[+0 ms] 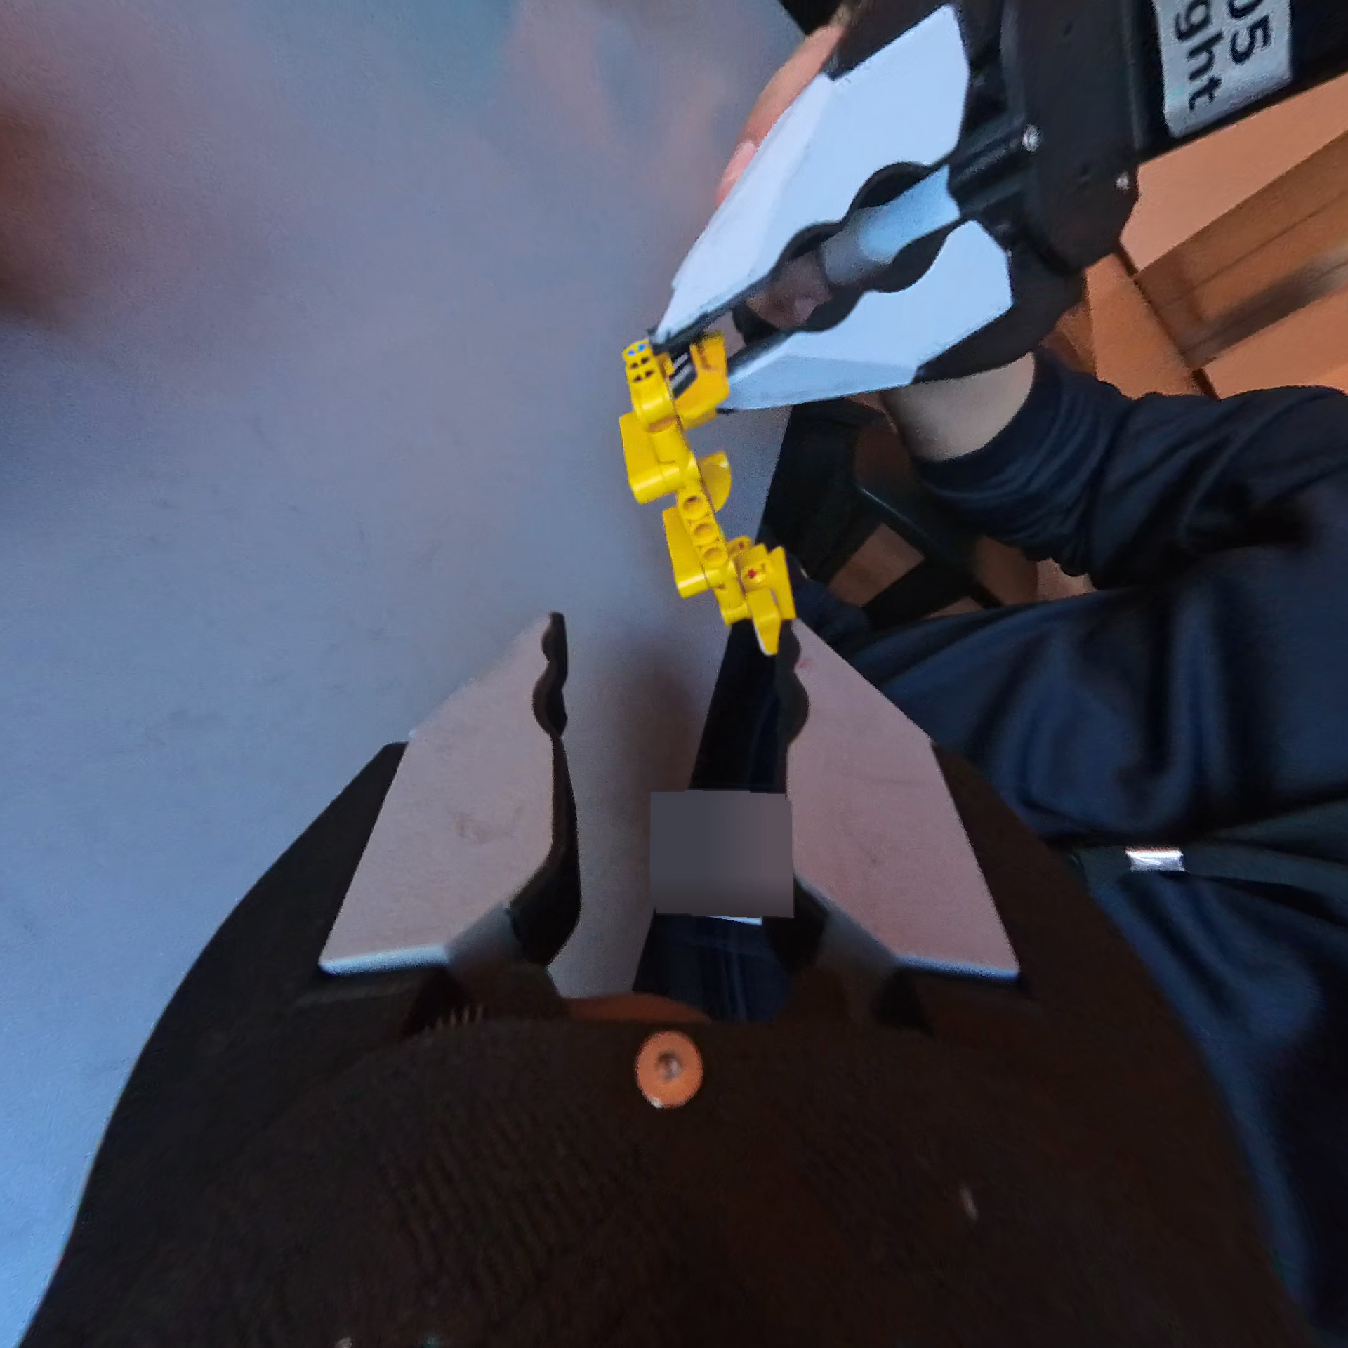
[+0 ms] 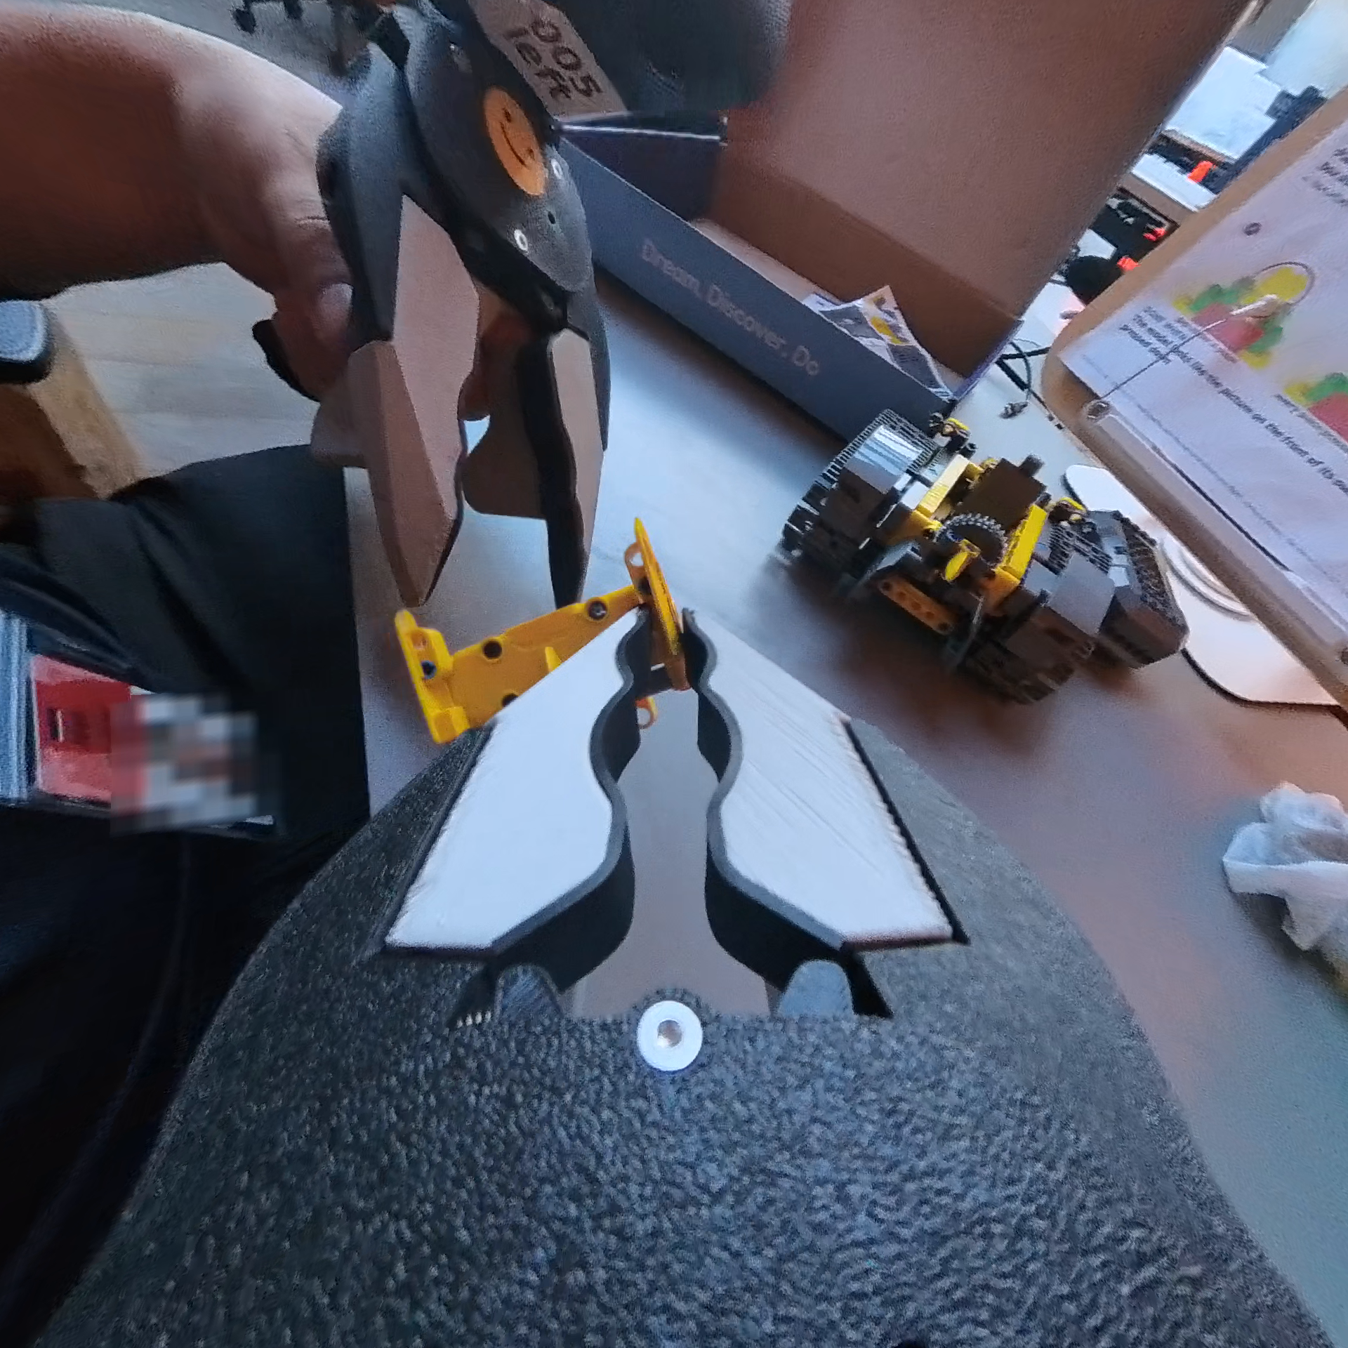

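The right hand-held gripper is closed on one end of a yellow brick assembly, holding it in the air above the near edge of the surface. The left hand-held gripper stands open, empty, one fingertip just beside the assembly's free end. A black-and-yellow tracked model rests toward the far edge.

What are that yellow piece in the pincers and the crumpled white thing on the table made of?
The yellow piece, pinched in the right gripper, looks like hard moulded plastic: glossy, with crisp edges and round pin holes. The crumpled white thing on the dark table looks like thin plastic film or tissue: soft folds, slightly translucent; I cannot tell which.
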{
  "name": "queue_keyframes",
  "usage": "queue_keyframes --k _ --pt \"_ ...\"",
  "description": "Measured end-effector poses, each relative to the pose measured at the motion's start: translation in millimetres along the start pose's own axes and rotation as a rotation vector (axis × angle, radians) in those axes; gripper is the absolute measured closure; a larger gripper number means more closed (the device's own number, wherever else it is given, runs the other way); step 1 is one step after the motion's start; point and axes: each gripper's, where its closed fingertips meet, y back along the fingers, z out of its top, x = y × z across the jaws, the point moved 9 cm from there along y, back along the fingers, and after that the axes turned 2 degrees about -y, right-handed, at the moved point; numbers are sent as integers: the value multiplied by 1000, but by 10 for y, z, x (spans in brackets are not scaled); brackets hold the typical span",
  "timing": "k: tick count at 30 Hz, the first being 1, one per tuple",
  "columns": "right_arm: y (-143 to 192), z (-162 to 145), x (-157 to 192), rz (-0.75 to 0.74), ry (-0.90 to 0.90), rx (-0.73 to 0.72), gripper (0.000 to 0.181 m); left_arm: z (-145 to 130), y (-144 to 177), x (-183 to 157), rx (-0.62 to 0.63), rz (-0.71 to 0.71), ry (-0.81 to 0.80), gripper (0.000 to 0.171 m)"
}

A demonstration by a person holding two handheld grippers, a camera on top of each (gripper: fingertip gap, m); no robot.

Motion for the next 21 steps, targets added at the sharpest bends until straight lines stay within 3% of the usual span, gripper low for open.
queue_keyframes --k 7,10,12,15,17,21 --pt "-42 63 95 -124 123 -19 175 58 -147 54 -91 51 67 118" --pt "-51 121 167 -180 162 -63 175 93 -146 27 -152 61 28 146" --pt "-53 133 190 -208 197 -82 174 116 -109 -1 -160 194 -108 158" --pt "-31 117 173 -162 179 -95 158 178 -13 -65 -156 549 -430 158" --pt "24 117 113 -130 98 -120 158 199 48 -141 -190 740 -669 158" --pt "133 119 12 -6 -82 -172 152 134 99 -310 -268 920 -1096 167"
